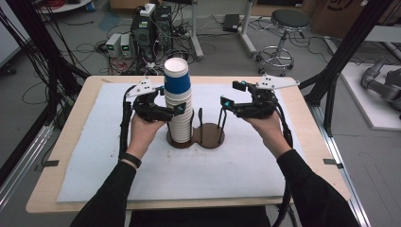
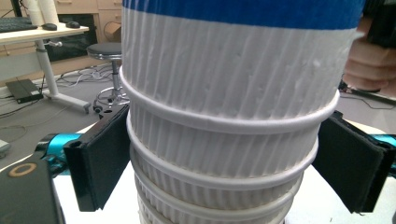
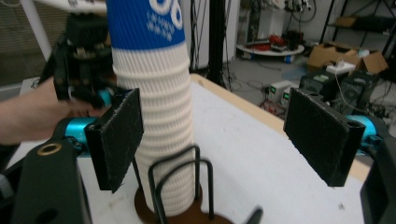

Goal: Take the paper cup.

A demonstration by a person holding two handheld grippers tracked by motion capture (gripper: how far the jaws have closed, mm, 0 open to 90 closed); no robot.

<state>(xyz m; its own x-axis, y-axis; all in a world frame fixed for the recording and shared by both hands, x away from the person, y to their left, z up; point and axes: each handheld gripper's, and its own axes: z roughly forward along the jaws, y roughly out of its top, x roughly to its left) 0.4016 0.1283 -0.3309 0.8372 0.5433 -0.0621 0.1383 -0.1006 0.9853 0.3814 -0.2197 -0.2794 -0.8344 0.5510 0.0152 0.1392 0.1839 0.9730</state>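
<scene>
Left hand-held gripper (image 1: 181, 109) just left of frame centre in the high view, pads (image 2: 100, 158) spread wide against both sides of the white cup stack (image 1: 179, 113). Right hand-held gripper (image 1: 226, 101) right of centre, held above the tabletop (image 1: 71, 127), jaws parted around nothing. Stack upright at centre, blue cup (image 1: 177, 78) on top, foot in the left ring of the dark wire holder (image 1: 208, 135)

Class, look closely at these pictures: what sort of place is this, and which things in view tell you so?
Most likely a robotics or engineering lab: black computer towers with tangled cables on the grey floor, a round black swivel stool, and a wooden work table inside a black metal frame.
</scene>
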